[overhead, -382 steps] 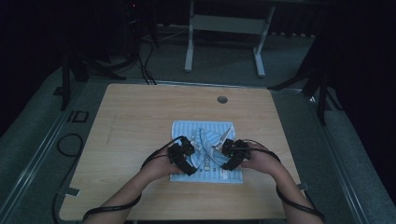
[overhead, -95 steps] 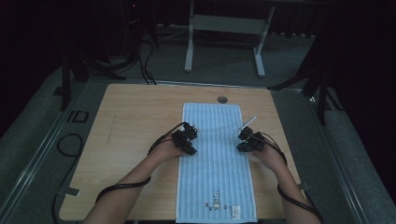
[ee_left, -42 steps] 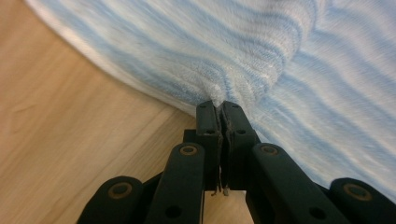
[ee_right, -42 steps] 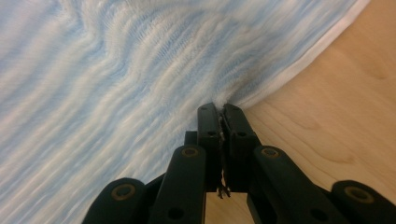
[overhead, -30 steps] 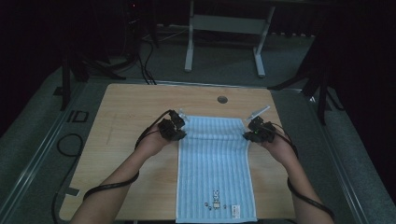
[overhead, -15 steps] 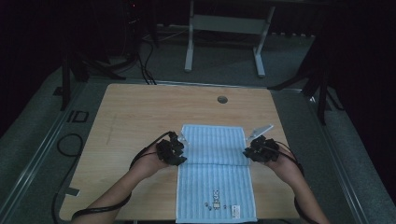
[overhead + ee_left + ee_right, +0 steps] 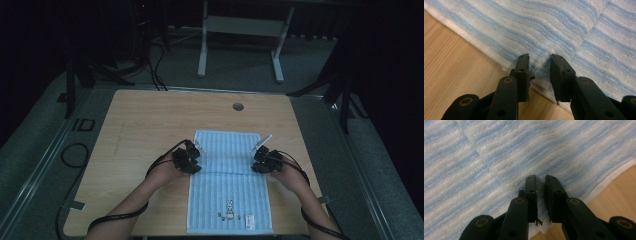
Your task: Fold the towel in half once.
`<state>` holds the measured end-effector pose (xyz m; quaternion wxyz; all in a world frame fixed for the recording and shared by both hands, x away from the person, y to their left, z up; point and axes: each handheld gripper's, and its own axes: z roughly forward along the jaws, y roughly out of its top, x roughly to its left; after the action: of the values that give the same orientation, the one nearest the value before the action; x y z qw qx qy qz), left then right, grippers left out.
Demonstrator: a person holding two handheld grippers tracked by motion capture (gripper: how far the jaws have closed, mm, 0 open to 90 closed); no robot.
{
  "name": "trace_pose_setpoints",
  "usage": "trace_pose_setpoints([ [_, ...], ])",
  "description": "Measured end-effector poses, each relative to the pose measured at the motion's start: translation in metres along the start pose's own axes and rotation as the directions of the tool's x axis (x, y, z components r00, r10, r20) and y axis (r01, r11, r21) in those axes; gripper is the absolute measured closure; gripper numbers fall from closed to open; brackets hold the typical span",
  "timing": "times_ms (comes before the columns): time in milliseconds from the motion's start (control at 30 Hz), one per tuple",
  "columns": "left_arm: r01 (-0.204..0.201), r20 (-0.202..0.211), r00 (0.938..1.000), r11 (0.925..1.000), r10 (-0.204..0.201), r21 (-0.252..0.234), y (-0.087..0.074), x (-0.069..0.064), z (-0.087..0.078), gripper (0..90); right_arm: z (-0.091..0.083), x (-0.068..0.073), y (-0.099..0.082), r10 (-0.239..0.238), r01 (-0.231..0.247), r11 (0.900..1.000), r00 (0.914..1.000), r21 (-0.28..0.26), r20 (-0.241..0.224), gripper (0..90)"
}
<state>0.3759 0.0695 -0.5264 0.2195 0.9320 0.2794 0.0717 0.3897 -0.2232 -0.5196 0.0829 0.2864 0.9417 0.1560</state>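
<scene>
A pale blue striped towel [image 7: 227,195] lies lengthwise on the wooden table [image 7: 150,125], its near end at the front edge. Its far part is folded back toward me. My left gripper [image 7: 195,156] sits at the towel's left edge, and my right gripper [image 7: 256,159] at its right edge, level with each other. In the left gripper view the left gripper [image 7: 539,61] pinches puckered towel [image 7: 564,30] beside the white hem, jaws a little apart. The right gripper [image 7: 540,181] is nearly closed on the towel [image 7: 511,152] by its hem.
A small rabbit print and label [image 7: 229,214] mark the towel's near end. A round cable hole [image 7: 238,106] sits at the table's far middle. Bare wood [image 7: 454,70] flanks the towel on both sides. A desk frame [image 7: 240,25] and cables stand on the floor behind.
Both grippers have drawn the towel's far corners back toward me from the far end to mid-table, folding the far part over. The towel now looks shorter.
</scene>
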Motion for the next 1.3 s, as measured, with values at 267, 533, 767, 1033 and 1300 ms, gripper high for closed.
trace_pose_setpoints([
  [267, 0.007, -0.016, 0.9998, 0.9997, -0.007, 0.023, 0.001, 0.009, -0.001, 67.0, 0.006, -0.007, 0.016, 0.011, -0.011, 0.9997, 0.9999, 0.021, -0.003, 79.8],
  [533, 0.008, 0.004, 1.0, 0.9982, -0.008, 0.06, -0.004, 0.017, -0.005, 65.6, 0.009, -0.004, 0.028, 0.005, -0.004, 0.9995, 0.9999, 0.03, -0.016, 79.9],
  [767, 0.02, 0.012, 0.9997, 0.9966, -0.021, 0.08, 0.0, 0.023, -0.01, 61.1, 0.005, -0.006, 0.031, -0.002, 0.004, 0.9992, 0.9994, 0.04, -0.034, 73.3],
  [1033, 0.077, -0.028, 0.9967, 0.9957, -0.076, 0.052, 0.016, 0.053, -0.015, 50.1, -0.01, -0.038, 0.039, 0.05, -0.05, 0.9977, 0.9988, 0.046, -0.002, 64.1],
  [1300, 0.134, -0.067, 0.9889, 0.9908, -0.133, 0.016, 0.042, 0.085, -0.014, 44.2, -0.003, -0.079, 0.062, 0.142, -0.146, 0.9882, 0.9871, 0.048, 0.073, 58.0],
])
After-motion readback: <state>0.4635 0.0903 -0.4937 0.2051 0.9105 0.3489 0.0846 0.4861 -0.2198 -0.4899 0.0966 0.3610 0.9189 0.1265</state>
